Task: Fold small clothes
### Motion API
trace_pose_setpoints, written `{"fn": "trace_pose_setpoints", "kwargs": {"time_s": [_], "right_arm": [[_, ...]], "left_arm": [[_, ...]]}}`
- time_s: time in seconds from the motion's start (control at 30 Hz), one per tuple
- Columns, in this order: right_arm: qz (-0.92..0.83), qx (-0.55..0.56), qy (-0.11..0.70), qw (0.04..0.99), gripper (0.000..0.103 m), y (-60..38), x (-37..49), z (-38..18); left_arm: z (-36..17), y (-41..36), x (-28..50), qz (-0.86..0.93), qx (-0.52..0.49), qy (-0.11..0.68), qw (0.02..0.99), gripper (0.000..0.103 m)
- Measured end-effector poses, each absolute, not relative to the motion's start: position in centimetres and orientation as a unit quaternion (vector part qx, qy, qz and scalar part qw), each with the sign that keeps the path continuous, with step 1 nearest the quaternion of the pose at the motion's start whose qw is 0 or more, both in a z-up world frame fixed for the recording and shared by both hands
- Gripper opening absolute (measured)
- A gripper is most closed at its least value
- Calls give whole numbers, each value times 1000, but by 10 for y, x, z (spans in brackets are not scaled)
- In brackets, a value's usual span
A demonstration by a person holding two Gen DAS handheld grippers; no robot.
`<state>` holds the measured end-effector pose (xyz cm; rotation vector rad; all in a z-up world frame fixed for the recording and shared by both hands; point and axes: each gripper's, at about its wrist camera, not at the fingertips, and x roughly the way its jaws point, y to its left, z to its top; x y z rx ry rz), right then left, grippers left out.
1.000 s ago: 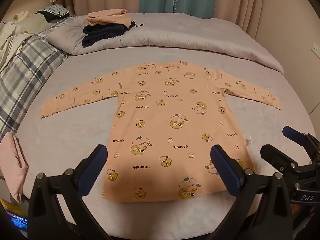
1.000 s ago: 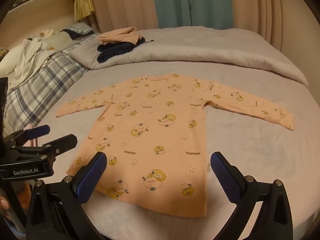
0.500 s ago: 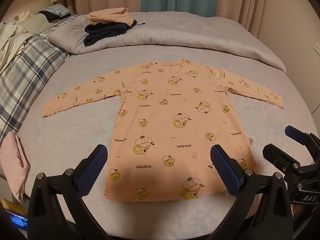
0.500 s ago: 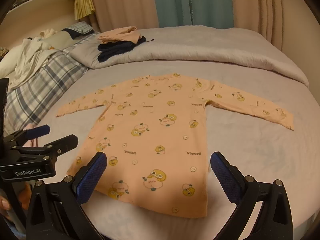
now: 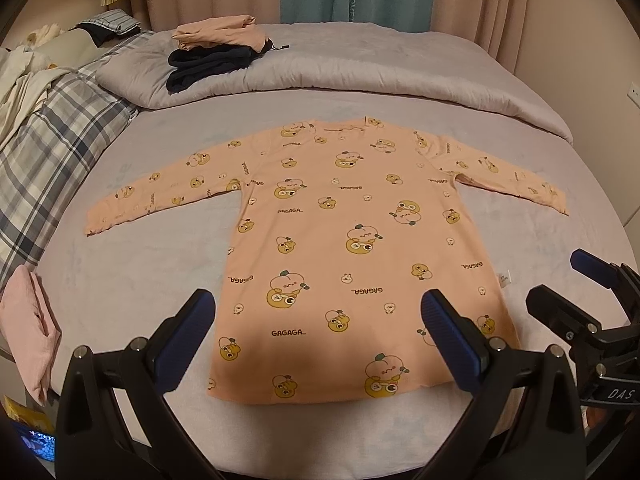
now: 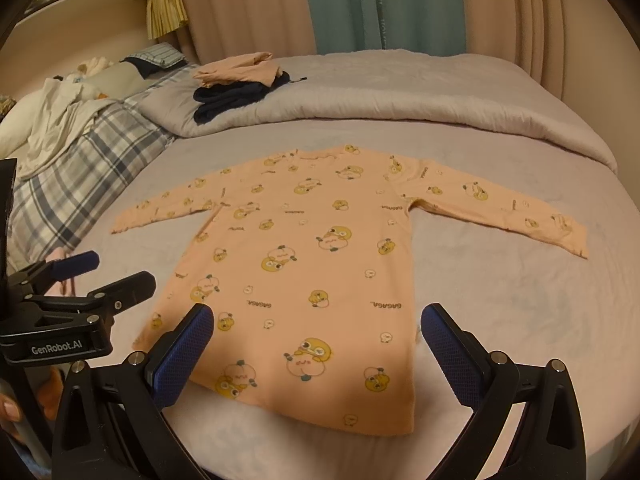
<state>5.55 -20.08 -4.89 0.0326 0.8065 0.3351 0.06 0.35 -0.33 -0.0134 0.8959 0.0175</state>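
Note:
A peach long-sleeved shirt (image 5: 340, 248) with yellow cartoon prints lies flat on the grey bed, sleeves spread to both sides, hem nearest me. It also shows in the right wrist view (image 6: 312, 264). My left gripper (image 5: 318, 340) is open and empty, above the hem. My right gripper (image 6: 318, 344) is open and empty, also above the hem. The right gripper shows at the right edge of the left wrist view (image 5: 576, 296); the left gripper shows at the left of the right wrist view (image 6: 104, 276).
A stack of folded clothes (image 5: 216, 52), peach on dark navy, sits on the rolled grey duvet (image 5: 360, 76) at the back. A plaid blanket (image 5: 48, 140) lies at the left. A folded pink garment (image 5: 28, 328) lies at the bed's near left edge.
Both grippers have drawn back a little from the shirt. The shirt has not moved, and both grippers stay open.

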Motion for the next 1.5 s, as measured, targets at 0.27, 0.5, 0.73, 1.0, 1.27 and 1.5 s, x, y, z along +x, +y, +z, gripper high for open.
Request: {"fn": "trace_pose_setpoints", "kwargs": {"time_s": [0.27, 0.5, 0.73, 1.0, 1.27, 1.5], "right_arm": [[161, 18, 393, 905, 102, -202, 57, -51], [161, 19, 394, 905, 102, -203, 57, -51], [162, 19, 393, 905, 103, -203, 57, -51], [161, 20, 394, 904, 102, -203, 57, -51], [161, 20, 395, 904, 102, -203, 57, -52], [162, 20, 395, 904, 102, -202, 56, -53]], "left_arm": [[-3, 3, 1, 8, -5, 435, 900, 103], [-3, 2, 1, 8, -5, 436, 900, 103], [-3, 1, 2, 9, -5, 436, 900, 103], [-3, 0, 2, 9, -3, 437, 900, 103], [-3, -1, 1, 9, -3, 437, 899, 103], [-4, -1, 1, 9, -1, 439, 898, 103]]}}
